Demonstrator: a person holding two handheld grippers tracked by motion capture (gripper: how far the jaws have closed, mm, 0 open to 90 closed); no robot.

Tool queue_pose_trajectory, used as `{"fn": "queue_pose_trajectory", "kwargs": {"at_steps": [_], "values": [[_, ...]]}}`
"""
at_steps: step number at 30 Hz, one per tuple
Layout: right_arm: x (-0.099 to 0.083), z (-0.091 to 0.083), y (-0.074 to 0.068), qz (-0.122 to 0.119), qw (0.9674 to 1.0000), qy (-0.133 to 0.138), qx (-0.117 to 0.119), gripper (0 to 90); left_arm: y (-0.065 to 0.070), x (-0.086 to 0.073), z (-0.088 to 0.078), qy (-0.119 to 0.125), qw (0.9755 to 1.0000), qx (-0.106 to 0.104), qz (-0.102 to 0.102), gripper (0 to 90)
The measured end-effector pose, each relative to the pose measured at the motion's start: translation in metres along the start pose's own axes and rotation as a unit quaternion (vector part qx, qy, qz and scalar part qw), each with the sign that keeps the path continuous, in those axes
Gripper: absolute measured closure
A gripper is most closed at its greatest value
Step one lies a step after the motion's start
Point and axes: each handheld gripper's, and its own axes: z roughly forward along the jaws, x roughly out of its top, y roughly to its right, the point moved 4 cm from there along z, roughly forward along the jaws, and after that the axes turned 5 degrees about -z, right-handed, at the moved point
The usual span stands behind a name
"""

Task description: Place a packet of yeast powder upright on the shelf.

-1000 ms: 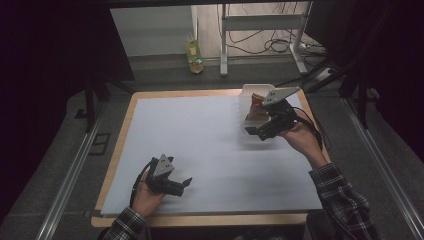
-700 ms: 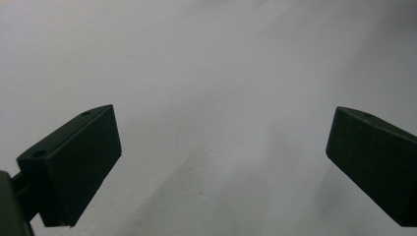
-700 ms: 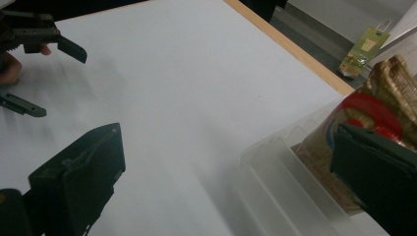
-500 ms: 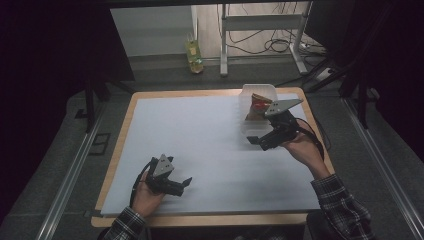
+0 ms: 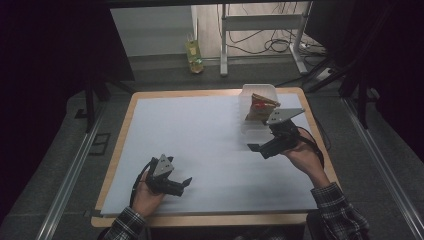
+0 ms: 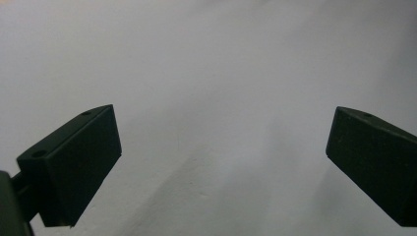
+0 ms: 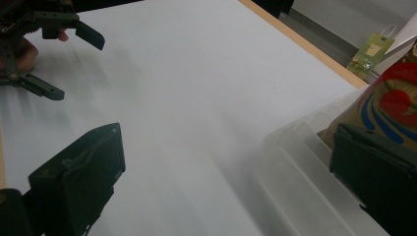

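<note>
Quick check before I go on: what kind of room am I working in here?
Probably a lab or recording bench, not a home. A wooden table covered by a white sheet stands in a dark room, with loose cables on the floor behind it, metal floor rails alongside, and a clear plastic bin holding a packet.

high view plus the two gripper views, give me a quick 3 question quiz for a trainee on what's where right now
1. True or false: the left gripper is shut on a packet.
2. Multiple choice: where does the clear plastic bin stand? A) far right part of the table B) near left corner C) on the floor
3. Fill in: the thing in the bin is a brown packet with a ____ patch on it.

Key
1. False: in the left gripper view its jaws stand wide apart over the bare white sheet.
2. A, just beyond the right gripper, which is open.
3. Red.
</note>
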Motion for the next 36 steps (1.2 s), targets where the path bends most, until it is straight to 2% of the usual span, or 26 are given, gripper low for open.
{"fn": "queue_pose_trajectory", "kwargs": {"at_steps": [5,12,17,20,25,31,36], "values": [[-0.006,0.000,-0.004,0.006,0.9999,0.011,-0.001,0.1,0.000,0.000,0.000,0.000,1.0000,0.000,0.000,0.3],[-0.012,0.002,-0.006,0.019,0.9998,0.009,-0.003,0.0,0.000,0.000,0.000,-0.001,1.0000,0.000,0.000,0.3],[-0.016,0.006,-0.009,0.015,0.9998,0.011,-0.003,0.0,-0.001,0.000,-0.001,0.002,1.0000,-0.002,-0.001,0.3],[-0.018,0.008,-0.011,0.016,0.9998,0.013,-0.001,0.0,-0.001,0.001,-0.002,0.009,0.9999,-0.008,-0.007,0.2],[-0.022,0.012,-0.016,0.031,0.9993,0.019,0.007,0.0,-0.002,0.002,-0.004,0.018,0.9997,-0.014,-0.010,0.3],[-0.024,0.014,-0.020,0.029,0.9994,0.015,0.010,0.0,-0.002,0.002,-0.003,0.017,0.9997,-0.017,-0.010,0.3],[-0.027,0.019,-0.024,0.025,0.9996,0.007,0.013,0.0,-0.006,0.002,-0.005,0.026,0.9993,-0.016,-0.022,0.5]]}}
